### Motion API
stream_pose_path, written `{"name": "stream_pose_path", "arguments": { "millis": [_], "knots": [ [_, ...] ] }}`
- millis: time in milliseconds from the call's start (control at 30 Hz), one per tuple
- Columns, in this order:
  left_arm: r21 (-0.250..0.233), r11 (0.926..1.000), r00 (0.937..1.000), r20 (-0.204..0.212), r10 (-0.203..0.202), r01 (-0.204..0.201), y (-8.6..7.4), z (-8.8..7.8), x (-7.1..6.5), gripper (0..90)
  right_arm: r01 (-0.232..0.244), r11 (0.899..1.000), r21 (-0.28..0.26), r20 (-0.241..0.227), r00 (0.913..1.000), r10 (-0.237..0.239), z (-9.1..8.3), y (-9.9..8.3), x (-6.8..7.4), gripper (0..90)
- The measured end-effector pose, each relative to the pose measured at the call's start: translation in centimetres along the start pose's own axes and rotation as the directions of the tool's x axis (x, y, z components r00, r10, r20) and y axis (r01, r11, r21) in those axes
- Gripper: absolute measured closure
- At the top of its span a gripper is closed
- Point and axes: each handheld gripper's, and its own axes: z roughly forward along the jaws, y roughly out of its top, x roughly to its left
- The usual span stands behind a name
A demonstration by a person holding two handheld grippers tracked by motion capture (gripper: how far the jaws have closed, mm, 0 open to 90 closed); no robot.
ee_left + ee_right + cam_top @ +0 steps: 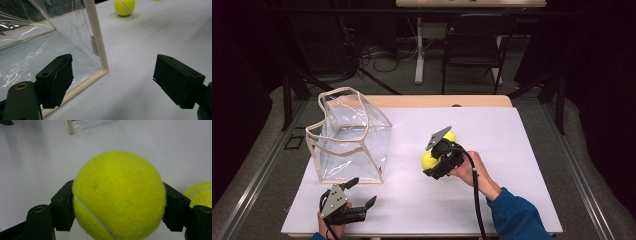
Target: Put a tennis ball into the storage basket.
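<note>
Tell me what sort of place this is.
Probably a lab or recording workspace: a white-covered table between dark curtains, cables on the floor, a folding chair behind, and handheld grippers as tools.

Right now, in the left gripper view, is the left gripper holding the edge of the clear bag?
No: the left gripper is open, and the clear bag's cloth-trimmed corner stands between the jaws, untouched.

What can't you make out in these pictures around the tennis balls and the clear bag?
- High view: the right gripper and its grey plate cover most of both tennis balls, so their contact with the table stays unclear.
- Right gripper view: the second ball is cut off by the edge.
- Left gripper view: the clear bag runs off-frame; glare hides its inside.
</note>
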Motion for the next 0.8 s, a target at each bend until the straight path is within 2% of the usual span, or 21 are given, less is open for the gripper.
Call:
{"name": "stream_pose_path", "arguments": {
  "millis": [800],
  "knots": [
    [-0.006,0.9999,0.9999,0.005,0.012,-0.012,0.0,0.1,-0.1,16.1,0.016,1.000,-0.010,0.015,0.9997,-0.016,-0.6,2.7,-1.4,26.1]
  ]
}}
